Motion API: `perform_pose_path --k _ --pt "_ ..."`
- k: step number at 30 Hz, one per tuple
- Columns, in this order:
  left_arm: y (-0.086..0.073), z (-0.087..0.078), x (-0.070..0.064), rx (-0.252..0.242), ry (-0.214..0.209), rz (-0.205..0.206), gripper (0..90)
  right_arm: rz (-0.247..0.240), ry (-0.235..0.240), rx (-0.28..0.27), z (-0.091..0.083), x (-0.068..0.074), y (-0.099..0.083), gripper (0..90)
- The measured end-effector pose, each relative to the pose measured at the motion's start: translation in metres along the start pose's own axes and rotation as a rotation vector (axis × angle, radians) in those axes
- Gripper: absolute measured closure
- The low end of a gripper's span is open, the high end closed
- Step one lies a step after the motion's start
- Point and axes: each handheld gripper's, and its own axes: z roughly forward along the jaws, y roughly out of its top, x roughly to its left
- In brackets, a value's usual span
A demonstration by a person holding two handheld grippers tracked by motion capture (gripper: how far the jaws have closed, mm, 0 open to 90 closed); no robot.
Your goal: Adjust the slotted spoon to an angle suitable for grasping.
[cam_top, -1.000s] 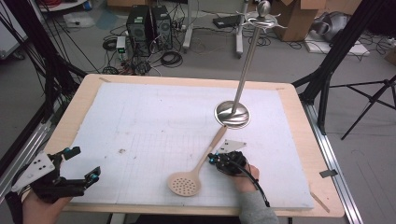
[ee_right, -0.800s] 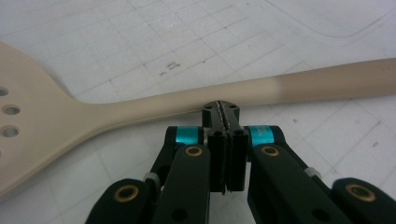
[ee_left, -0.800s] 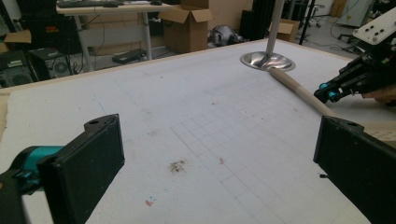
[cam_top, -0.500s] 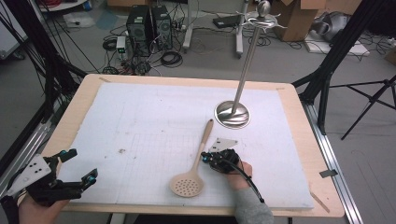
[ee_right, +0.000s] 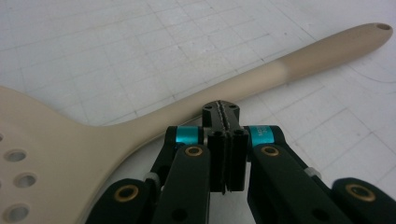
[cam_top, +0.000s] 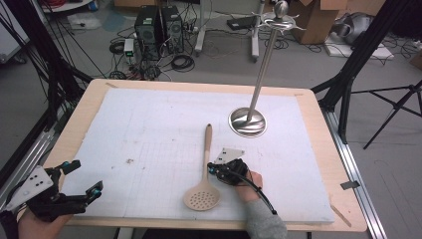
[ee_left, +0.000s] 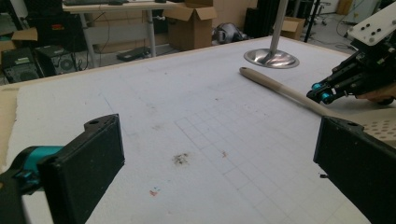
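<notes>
Lying flat on the white foam mat, the beige perforated plastic skimmer spoon looks light and stiff; grip its slim neck. Right gripper presses clenched against it, empty; left gripper gapes.

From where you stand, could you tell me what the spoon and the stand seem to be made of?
Spoon: probably matte beige plastic or silicone, since it is uniform, seamless and dull, with moulded holes. Stand: polished metal, likely steel, as its base and pole show mirror-like reflections.

The skimmer's perforated bowl runs off the left picture edge in the right gripper view, beside the right gripper.
</notes>
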Motion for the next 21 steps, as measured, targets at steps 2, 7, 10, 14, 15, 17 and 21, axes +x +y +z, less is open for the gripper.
perform_pose_path --k 2,7,10,14,15,17,21 --pt "0.0 -0.001 0.0 0.002 0.002 0.001 2.1 -0.003 0.007 -0.003 0.001 0.001 0.001 90.0" --pt "-0.001 -0.001 0.0 0.003 0.004 -0.002 2.1 -0.02 0.024 -0.003 0.004 0.005 0.004 90.0" --pt "-0.002 -0.001 0.0 0.01 0.003 -0.001 2.1 -0.028 0.027 0.0 0.005 0.008 0.006 90.0" --pt "-0.001 0.0 -0.002 0.004 -0.025 0.009 2.1 -0.024 0.036 0.003 0.005 0.008 0.008 90.0" --pt "-0.001 0.0 -0.002 0.003 -0.027 0.01 2.1 -0.022 0.031 -0.008 0.003 0.008 0.009 90.0" --pt "-0.001 0.0 -0.002 0.003 -0.026 0.01 2.1 -0.009 0.039 -0.044 -0.001 0.009 0.013 90.0" --pt "-0.002 -0.001 -0.001 0.003 -0.019 0.005 2.1 -0.034 0.051 -0.053 -0.006 0.015 0.018 90.0"
